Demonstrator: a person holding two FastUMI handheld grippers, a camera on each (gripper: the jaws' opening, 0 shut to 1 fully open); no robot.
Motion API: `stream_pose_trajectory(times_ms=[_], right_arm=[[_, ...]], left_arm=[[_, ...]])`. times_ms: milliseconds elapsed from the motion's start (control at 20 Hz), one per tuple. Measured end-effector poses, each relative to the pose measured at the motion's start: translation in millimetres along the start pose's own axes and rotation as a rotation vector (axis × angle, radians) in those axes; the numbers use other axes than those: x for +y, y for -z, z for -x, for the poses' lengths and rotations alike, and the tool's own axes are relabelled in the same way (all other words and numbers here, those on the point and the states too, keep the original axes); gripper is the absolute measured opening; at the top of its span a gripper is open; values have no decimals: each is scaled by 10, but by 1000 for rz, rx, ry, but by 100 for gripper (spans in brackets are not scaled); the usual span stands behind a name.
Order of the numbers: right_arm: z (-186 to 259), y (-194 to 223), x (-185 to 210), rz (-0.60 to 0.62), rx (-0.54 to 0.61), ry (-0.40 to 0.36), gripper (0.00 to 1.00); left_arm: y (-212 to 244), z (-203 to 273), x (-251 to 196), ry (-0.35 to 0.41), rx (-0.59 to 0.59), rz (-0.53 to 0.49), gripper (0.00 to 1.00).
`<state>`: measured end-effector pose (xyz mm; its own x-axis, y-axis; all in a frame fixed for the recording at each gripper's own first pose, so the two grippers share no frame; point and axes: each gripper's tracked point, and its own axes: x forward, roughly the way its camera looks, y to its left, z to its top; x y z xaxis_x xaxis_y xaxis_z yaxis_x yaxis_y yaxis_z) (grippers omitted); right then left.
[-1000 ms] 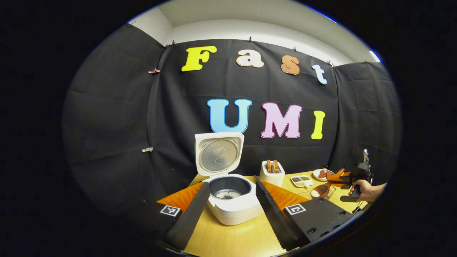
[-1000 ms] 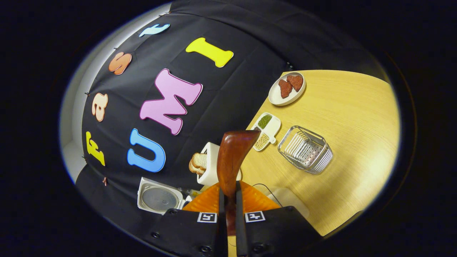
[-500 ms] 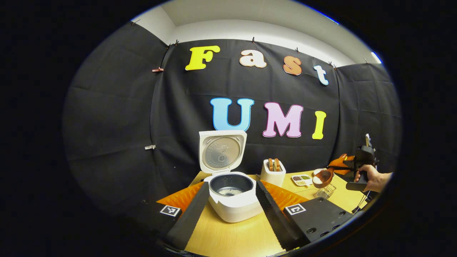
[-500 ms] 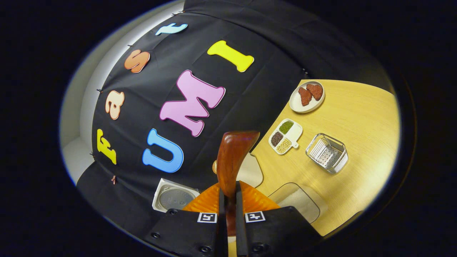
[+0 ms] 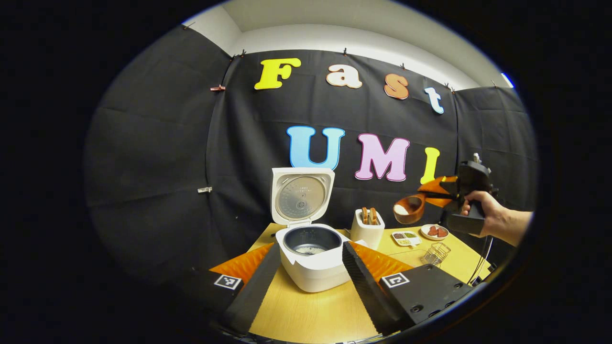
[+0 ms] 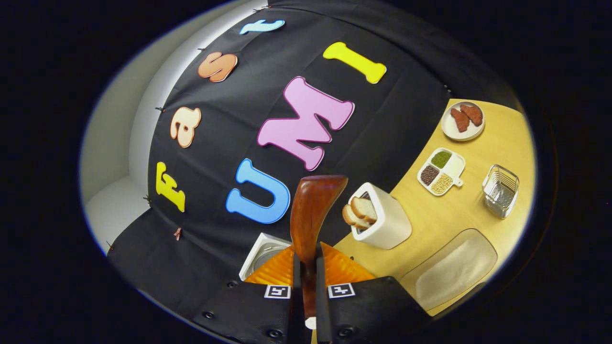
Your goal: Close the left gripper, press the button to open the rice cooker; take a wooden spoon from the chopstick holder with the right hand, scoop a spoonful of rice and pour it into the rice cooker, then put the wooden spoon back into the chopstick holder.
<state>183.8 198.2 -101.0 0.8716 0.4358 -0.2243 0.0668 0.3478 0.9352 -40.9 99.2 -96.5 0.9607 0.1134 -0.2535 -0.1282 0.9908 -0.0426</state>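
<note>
Wooden and dark brown, the spoon is pinched by its handle between the two fingers of the right gripper, both pressing on it. In the left gripper view the same spoon is held up in the air, well above the table, with its bowl toward the rice cooker and a small heap of white rice inside it. A hand holds that right gripper on the right side of the booth.

The white rice cooker stands on the light wooden table with its lid raised upright at the back. A little rice lies at the bottom of its dark inner pot. The left gripper is spread wide; its fingers stand on both sides of the cooker without touching it.

Right of the cooker stands a white toaster with bread slices, then a small divided dish of beans, a plate with two reddish pieces, and a wire chopstick holder. In the right gripper view the holder is near the table's edge, and a clear tray of rice lies beside the toaster.
</note>
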Motion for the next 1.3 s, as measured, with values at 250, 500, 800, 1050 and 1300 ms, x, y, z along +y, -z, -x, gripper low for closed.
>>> stream_pose_trajectory(times_ms=[250,500,800,1050,1300], right_arm=[[-468,433,445,49,48,-29,13],[-968,887,577,159,92,-20,13],[-1459,1427,238,241,173,50,13],[-1758,1583,-98,338,197,104,13],[-1850,1580,-248,451,218,122,13]], left_arm=[[39,-28,81,-13,-5,-7,91],[124,-38,-20,24,-1,2,95],[220,-134,15,37,24,-14,94],[314,-179,16,50,45,6,94],[392,-202,16,50,63,22,95]])
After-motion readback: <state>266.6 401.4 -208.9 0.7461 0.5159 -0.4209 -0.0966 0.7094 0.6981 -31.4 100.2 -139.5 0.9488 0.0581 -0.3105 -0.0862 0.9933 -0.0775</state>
